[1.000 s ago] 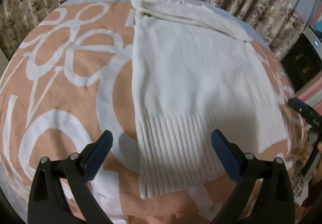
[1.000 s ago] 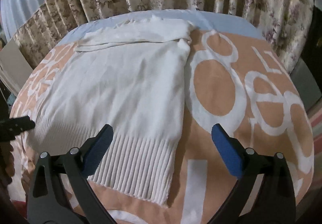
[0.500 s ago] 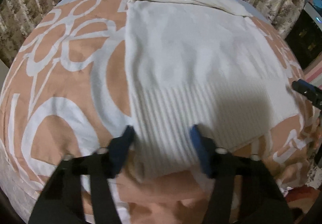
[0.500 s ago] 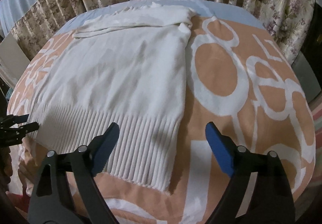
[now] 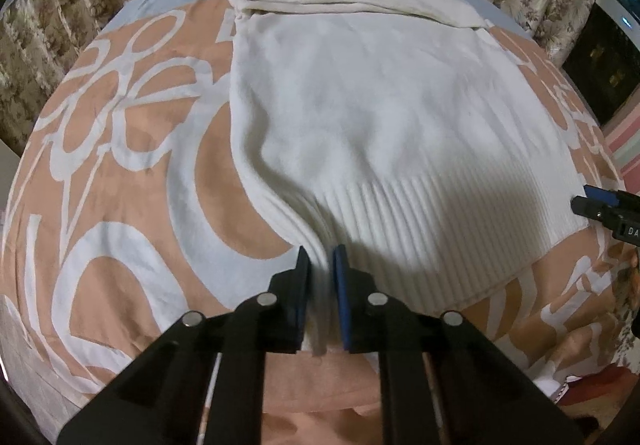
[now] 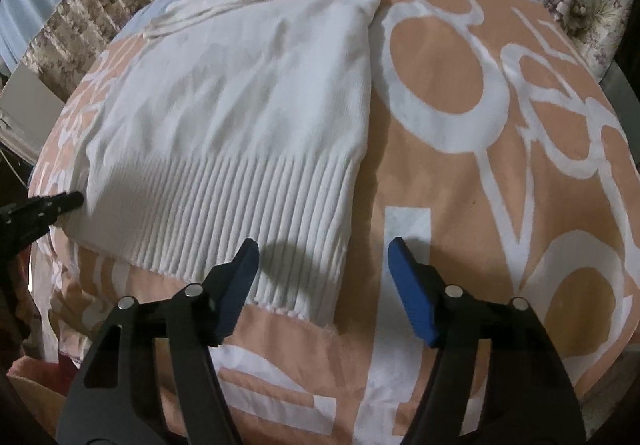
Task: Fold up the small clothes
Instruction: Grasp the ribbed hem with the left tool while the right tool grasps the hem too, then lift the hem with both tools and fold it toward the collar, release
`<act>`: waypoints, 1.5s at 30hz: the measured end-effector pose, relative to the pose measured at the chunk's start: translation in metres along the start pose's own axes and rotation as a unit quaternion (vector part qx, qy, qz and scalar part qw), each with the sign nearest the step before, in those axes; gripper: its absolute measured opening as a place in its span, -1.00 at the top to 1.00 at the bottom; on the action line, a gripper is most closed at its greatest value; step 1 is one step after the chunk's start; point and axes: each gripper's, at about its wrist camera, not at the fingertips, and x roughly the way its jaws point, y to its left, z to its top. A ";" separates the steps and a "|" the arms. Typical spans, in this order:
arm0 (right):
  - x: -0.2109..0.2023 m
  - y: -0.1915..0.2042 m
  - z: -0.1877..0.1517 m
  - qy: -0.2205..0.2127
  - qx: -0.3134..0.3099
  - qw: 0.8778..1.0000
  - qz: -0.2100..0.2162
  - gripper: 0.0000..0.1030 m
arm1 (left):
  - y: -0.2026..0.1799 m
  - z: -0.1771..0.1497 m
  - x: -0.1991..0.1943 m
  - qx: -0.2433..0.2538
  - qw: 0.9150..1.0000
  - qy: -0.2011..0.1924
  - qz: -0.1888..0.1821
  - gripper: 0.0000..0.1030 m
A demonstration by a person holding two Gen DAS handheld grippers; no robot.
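Jaws of the left gripper (image 5: 321,265) are pinched on the white sweater's (image 5: 360,105) ribbed hem, angled steeply down; right gripper (image 6: 322,259) jaws are closing around the hem's opposite corner, not yet touching.

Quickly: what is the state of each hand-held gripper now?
Left hand-held gripper: closing, pinching the sweater at its ribbed hem.
Right hand-held gripper: open but closing, hem corner between its jaws, not gripped.

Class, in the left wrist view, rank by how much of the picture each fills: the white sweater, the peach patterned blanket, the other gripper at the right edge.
1. peach patterned blanket
2. white sweater
3. right gripper, mostly cut off
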 end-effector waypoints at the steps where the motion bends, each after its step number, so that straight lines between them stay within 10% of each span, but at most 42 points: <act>1: 0.001 0.001 0.001 0.003 -0.003 1.000 -0.002 -0.33 | 0.001 0.001 0.001 -0.002 1.000 0.001 -0.002 0.75; 3: 0.002 0.003 0.003 0.006 -0.009 1.000 -0.002 -0.25 | 0.003 0.001 0.002 -0.009 1.000 0.002 -0.008 0.76; 7: 0.002 0.007 0.008 0.007 -0.022 0.999 0.024 0.65 | 0.003 0.003 0.002 -0.007 1.000 -0.002 -0.010 0.77; 10: 0.001 0.012 0.012 0.002 -0.042 0.999 0.023 0.78 | 0.005 0.006 0.001 -0.008 1.000 -0.008 -0.017 0.78; 33: -0.012 0.017 0.103 -0.117 -0.053 0.991 0.044 0.81 | 0.015 0.115 -0.005 0.011 0.994 -0.107 0.006 0.79; 45: 0.006 -0.011 0.227 -0.177 -0.005 0.982 0.061 0.81 | 0.036 0.228 0.021 0.005 0.988 -0.155 0.016 0.79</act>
